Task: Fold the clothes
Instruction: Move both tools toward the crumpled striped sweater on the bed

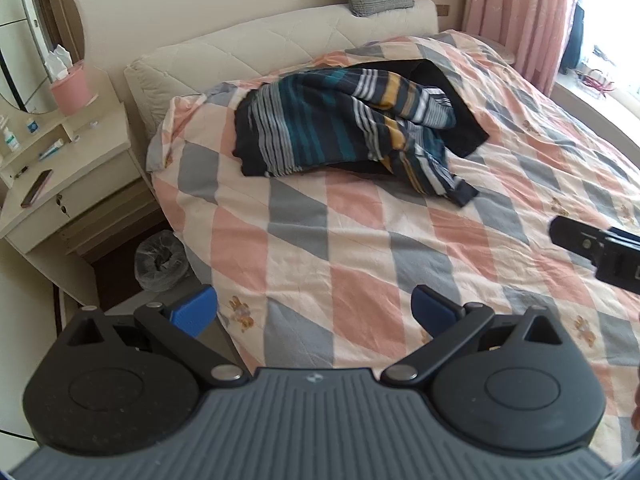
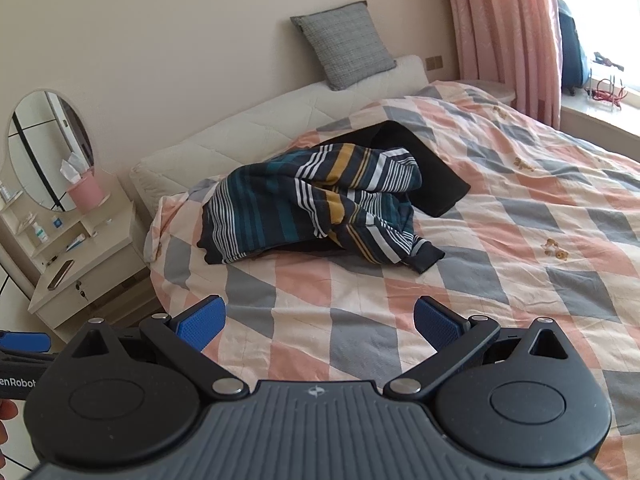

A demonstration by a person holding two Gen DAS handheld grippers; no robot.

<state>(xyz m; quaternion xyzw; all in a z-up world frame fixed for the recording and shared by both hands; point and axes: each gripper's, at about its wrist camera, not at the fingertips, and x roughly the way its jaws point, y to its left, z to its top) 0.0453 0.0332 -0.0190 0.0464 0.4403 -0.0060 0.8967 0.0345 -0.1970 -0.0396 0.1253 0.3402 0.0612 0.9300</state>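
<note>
A crumpled striped garment, navy with teal, white and yellow bands, lies on the bed on top of a black garment. It also shows in the right wrist view, with the black garment behind it. My left gripper is open and empty, above the quilt near the bed's near edge, well short of the clothes. My right gripper is open and empty, also above the quilt short of the clothes. Part of the right gripper shows at the right edge of the left wrist view.
The bed has a checked pink, grey and cream quilt and a padded headboard with a grey cushion. A bedside table with mirror, pink tissue box and phone stands left. A lined bin sits on the floor. Pink curtains hang right.
</note>
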